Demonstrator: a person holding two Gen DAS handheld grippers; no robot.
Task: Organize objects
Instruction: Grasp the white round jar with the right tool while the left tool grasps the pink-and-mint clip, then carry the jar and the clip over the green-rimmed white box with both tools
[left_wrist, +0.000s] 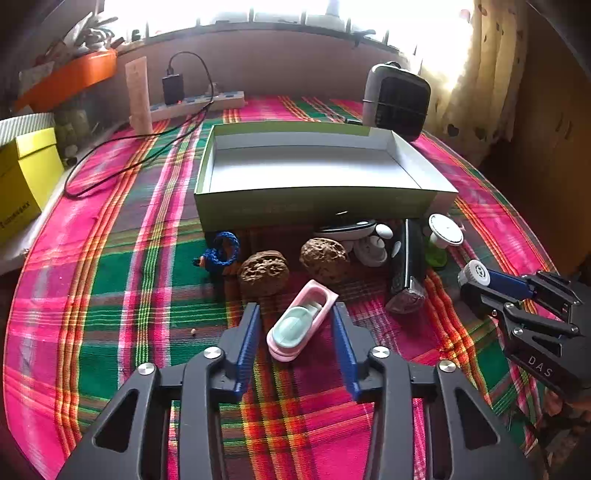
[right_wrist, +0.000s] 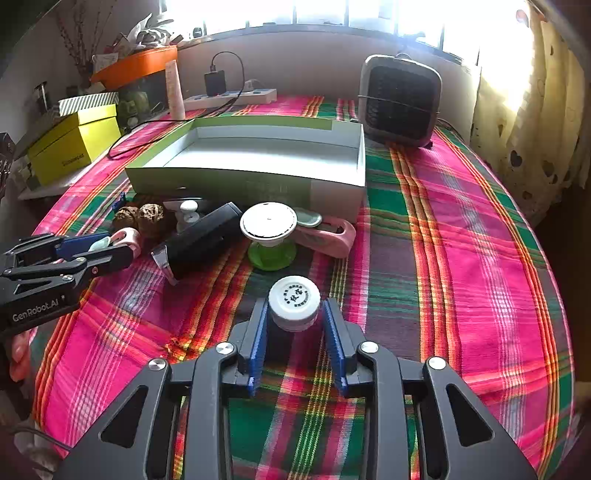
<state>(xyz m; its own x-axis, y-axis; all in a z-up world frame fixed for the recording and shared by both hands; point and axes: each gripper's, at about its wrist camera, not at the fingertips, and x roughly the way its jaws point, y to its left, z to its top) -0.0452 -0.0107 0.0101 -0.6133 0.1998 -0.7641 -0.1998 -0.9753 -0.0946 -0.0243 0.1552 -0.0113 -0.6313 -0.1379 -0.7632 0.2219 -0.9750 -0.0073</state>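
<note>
1. The left gripper (left_wrist: 297, 314) is bracketing a small pink oval plastic case with a mint-green insert (left_wrist: 300, 321), which is lying flat on the pink-and-green plaid tablecloth (left_wrist: 110, 280). Its blue-padded jaws are standing narrow on either side; the right pad is meeting the case's far corner, while a gap is showing at the left pad, so I cannot tell whether the grip is firm.
2. The case's long axis is running diagonally, its rounded end pointing back toward the wrist and left, its squarer end pointing away and right, toward the clutter. The jaws are therefore crossing it at a slant rather than squarely, which, in my judgement, is risking a twist as they press in.
3. The right gripper (right_wrist: 294, 314) is clasping a small white round screw-top jar (right_wrist: 294, 301) across its width, both pads touching its sides. The jar is standing upright, printed lid facing up, so its axis is vertical and a side grasp is suiting it.
4. The open shallow green-sided cardboard box with a white interior (left_wrist: 314, 206) is sitting just behind the row of loose items, empty, probably as the destination for both pieces.
5. Both things are resting on the cloth, not yet lifted.
</note>
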